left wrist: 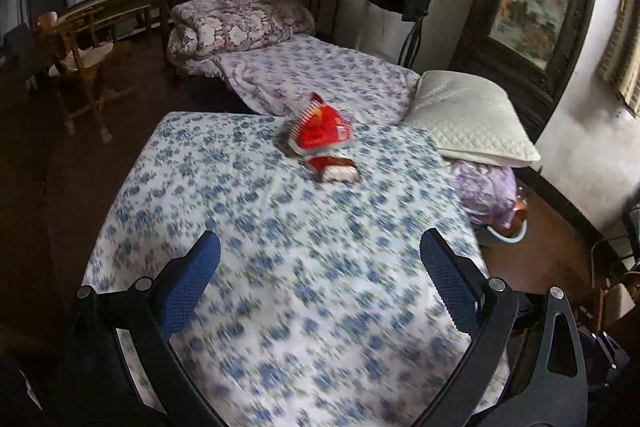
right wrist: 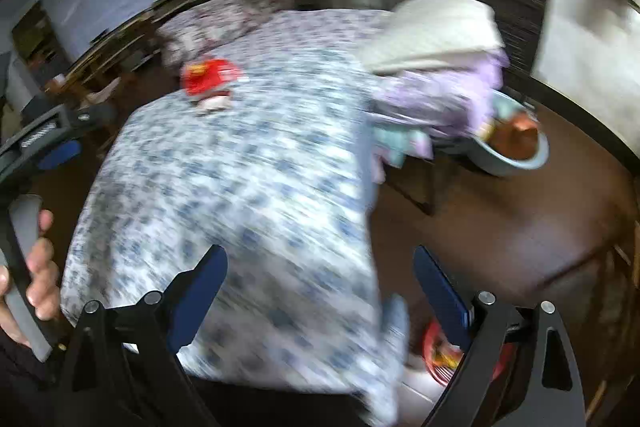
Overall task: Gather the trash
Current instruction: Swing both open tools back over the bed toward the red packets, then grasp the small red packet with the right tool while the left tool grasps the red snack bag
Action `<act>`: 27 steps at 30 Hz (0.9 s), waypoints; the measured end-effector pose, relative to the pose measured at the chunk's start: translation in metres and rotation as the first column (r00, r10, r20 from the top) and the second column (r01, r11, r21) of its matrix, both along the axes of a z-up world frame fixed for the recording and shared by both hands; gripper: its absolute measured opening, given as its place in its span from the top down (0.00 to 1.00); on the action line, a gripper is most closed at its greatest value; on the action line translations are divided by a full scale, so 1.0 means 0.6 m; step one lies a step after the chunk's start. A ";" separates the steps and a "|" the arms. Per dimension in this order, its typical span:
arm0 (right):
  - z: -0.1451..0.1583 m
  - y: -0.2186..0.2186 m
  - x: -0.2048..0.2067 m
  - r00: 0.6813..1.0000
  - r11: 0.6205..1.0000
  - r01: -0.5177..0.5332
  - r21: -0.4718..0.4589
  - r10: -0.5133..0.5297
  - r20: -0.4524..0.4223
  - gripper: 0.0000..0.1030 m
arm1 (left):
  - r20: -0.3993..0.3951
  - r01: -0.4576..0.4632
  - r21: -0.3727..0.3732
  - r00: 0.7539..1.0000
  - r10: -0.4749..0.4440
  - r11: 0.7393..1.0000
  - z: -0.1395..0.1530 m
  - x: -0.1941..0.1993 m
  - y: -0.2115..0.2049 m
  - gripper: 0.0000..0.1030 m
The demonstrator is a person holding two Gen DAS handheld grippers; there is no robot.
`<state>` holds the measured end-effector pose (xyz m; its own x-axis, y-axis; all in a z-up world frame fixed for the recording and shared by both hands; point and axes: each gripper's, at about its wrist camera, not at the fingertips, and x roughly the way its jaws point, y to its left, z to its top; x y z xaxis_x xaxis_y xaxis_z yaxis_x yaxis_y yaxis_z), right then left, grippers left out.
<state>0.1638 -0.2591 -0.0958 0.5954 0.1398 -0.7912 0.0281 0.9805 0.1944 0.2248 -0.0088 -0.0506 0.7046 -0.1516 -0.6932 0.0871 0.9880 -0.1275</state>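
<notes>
Here both the left gripper point(left wrist: 320, 247) and right gripper point(right wrist: 320, 263), jaws spread and empty, hover over the bedsheet's point(left wrist: 280, 247) near edge, well short of the red snack bag point(left wrist: 320, 131).

Right-wrist view motion-blurred; red item point(right wrist: 440, 355) behind finger, unidentifiable.

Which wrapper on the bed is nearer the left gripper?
The small brown-and-white wrapper; the big red snack bag lies just behind it, farther from the left gripper.

Glossy red foil wrapper point(left wrist: 320, 127) on matt floral cotton bedsheet point(left wrist: 280, 247)
</notes>
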 end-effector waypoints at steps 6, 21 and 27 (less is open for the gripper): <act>-0.008 0.124 0.183 0.987 0.988 -0.153 0.013 0.153 0.049 0.09 | -0.036 -0.185 -0.003 0.982 0.185 0.983 -0.043 0.073 0.110 0.07; -0.095 0.216 0.431 0.992 0.991 -0.122 -0.049 0.121 -0.025 0.10 | -0.055 -0.323 -0.067 0.946 0.319 0.944 -0.047 0.094 0.205 0.07; -0.105 0.238 0.446 0.992 0.987 -0.119 -0.103 0.116 -0.042 0.56 | -0.044 -0.306 -0.038 0.952 0.304 0.951 -0.049 0.099 0.195 0.07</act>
<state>0.4316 -0.1162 -0.1588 0.5506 0.1216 -0.8259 -0.0834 0.9924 0.0905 0.2842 0.1079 -0.0801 0.6959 0.0358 -0.7173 -0.2233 0.9601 -0.1687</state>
